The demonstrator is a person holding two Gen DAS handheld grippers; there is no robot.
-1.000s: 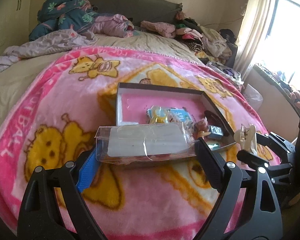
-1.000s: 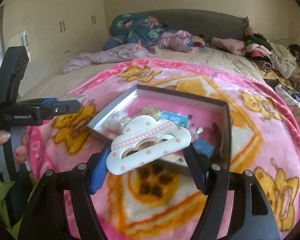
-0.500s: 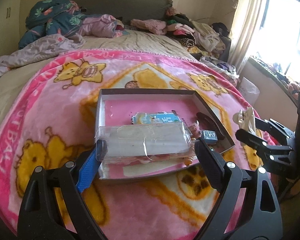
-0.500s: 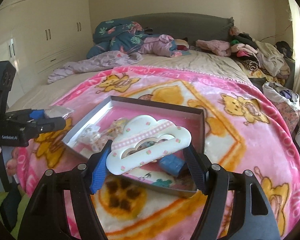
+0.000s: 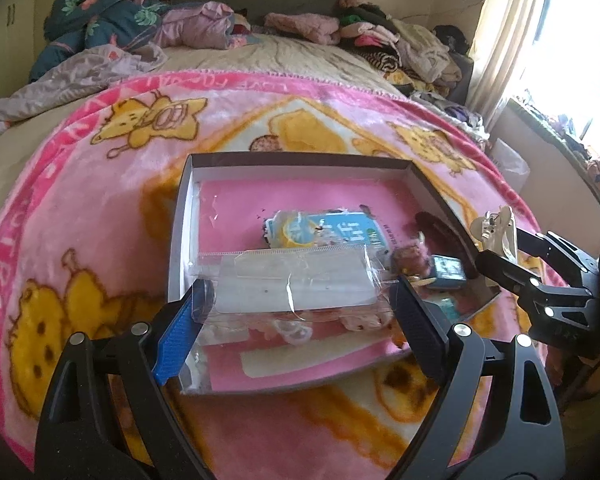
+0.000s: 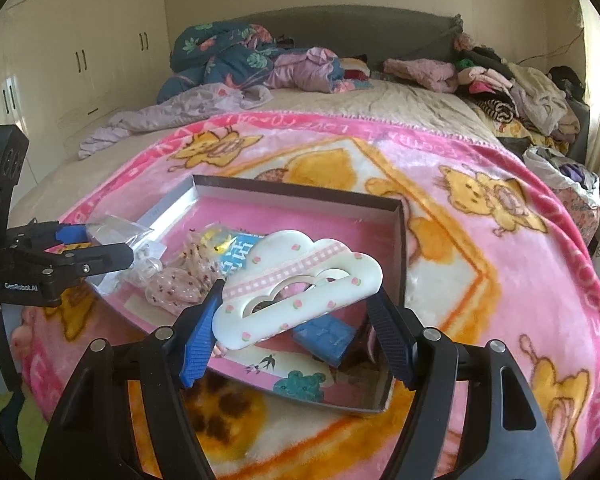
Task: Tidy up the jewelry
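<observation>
While clamped crosswise: hair clip between right hand-held gripper pads.

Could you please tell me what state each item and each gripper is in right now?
Left gripper: shut on the clear plastic packet, above the box.
Right gripper: shut on the cloud-shaped hair clip.
Shallow box: open, no lid, lying on the pink blanket.
Small blue case: closed, inside the box.

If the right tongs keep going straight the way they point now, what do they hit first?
Probably the open box: the right tongs, shut on the cloud hair clip, aim at its pink floor near the blue packet. Depth is unclear.
</observation>
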